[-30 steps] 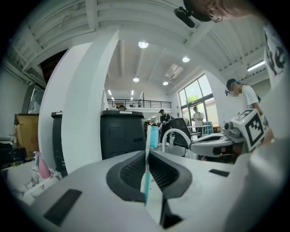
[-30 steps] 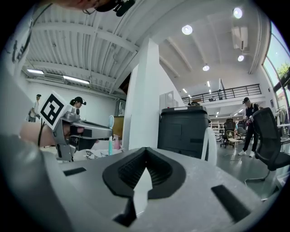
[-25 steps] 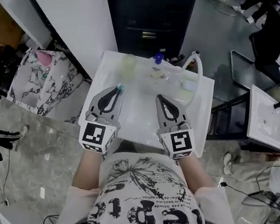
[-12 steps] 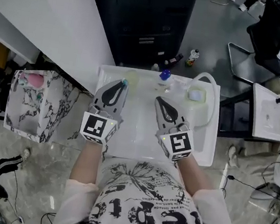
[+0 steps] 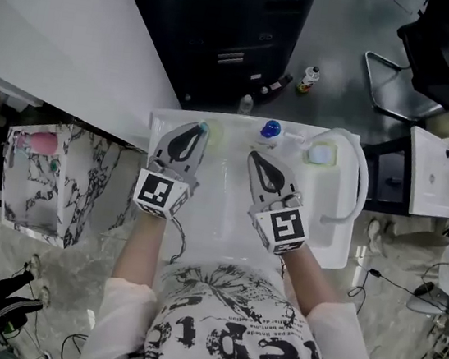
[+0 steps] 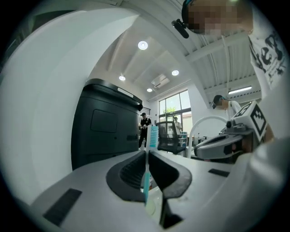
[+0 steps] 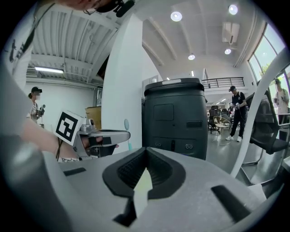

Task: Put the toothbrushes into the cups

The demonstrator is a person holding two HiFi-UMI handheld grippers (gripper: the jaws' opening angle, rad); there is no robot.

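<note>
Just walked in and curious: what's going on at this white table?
A person holds a grey tool in each hand above the white table. The left tool is shut on a turquoise plastic toothbrush, bristles up. The right tool is shut, apparently empty. The toothbrush is not yet in the pale yellowish cup beside its tip.

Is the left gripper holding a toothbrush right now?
Yes: the left gripper is shut on a teal toothbrush, bristle head sticking up past its tips.
</note>
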